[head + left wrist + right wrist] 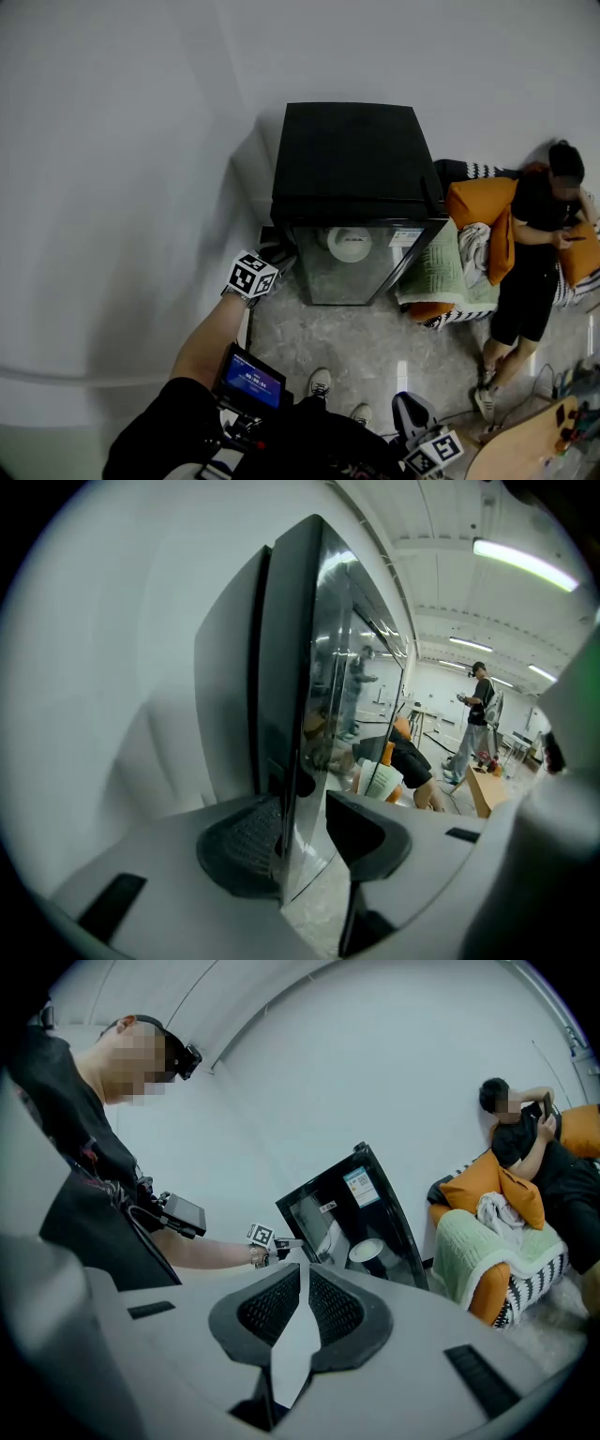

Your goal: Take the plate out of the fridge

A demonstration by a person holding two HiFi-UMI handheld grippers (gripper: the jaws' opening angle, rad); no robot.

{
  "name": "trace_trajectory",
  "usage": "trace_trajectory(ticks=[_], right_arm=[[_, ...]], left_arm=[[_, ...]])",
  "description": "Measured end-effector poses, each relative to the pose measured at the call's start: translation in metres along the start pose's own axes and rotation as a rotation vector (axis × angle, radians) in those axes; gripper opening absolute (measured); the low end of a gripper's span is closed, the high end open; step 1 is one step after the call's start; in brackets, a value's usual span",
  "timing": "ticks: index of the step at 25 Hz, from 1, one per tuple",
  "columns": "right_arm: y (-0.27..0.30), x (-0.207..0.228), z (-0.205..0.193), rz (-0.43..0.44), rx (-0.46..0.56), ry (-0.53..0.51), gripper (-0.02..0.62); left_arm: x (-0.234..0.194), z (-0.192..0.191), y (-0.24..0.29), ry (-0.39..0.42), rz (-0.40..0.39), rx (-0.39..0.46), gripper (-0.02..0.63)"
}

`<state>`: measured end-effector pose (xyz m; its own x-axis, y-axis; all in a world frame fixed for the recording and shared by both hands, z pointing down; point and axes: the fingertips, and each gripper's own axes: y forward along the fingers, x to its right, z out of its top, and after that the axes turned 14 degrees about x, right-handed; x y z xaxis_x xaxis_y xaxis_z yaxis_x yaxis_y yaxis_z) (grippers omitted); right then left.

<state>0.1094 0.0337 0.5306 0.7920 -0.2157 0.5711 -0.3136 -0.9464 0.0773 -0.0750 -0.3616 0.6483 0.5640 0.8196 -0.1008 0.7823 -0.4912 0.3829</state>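
Note:
A small black fridge (349, 155) stands against the wall, its glass door (342, 267) closed. Through the glass shows a white plate (350, 245) on a shelf; the right gripper view shows the plate (366, 1252) too. My left gripper (277, 263) is at the door's left edge. In the left gripper view its jaws (302, 841) stand open on either side of the door edge (292, 789), which lies close to the left pad (239, 841). My right gripper (412, 419) hangs low at my right, far from the fridge; its pads (281, 1302) are together with nothing between them.
Right of the fridge a person (536, 253) sits on a sofa with orange cushions (480, 202) and a green blanket (441, 272). A wooden table (530, 450) with small items is at the lower right. A white wall (122, 187) runs along the left. My shoes (320, 382) are on the stone floor.

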Motion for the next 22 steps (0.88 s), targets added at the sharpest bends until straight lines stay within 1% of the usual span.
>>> trace_trajectory(ticks=[3,7,10,14,20,22], right_arm=[[0.0008,-0.0003,-0.0011,-0.004,0.008,0.004,0.015],[0.003,-0.0019,-0.0052,-0.005,-0.004,0.003,0.015],[0.0055,-0.0053,-0.0049,0.002,0.011,0.008,0.015],[0.0041,-0.0078,-0.0018,0.006,0.052,0.028,0.015],[-0.0013,-0.0084,-0.0019,0.0,0.063,0.024,0.015],[-0.0037,-0.0088,-0.0027,-0.006,0.05,0.023,0.015]], left_arm=[[0.0022,-0.0007,-0.001,0.033,-0.041,-0.019,0.152],[0.0031,-0.0007,-0.0015,0.033,-0.082,-0.036,0.152],[-0.0016,-0.0001,-0.0015,0.03,-0.067,-0.04,0.107],[-0.0022,0.0002,-0.0024,0.008,-0.039,-0.022,0.104],[-0.0029,-0.001,-0.0024,-0.007,-0.026,-0.033,0.103],[-0.0025,-0.0004,-0.0029,-0.009,-0.019,-0.036,0.101]])
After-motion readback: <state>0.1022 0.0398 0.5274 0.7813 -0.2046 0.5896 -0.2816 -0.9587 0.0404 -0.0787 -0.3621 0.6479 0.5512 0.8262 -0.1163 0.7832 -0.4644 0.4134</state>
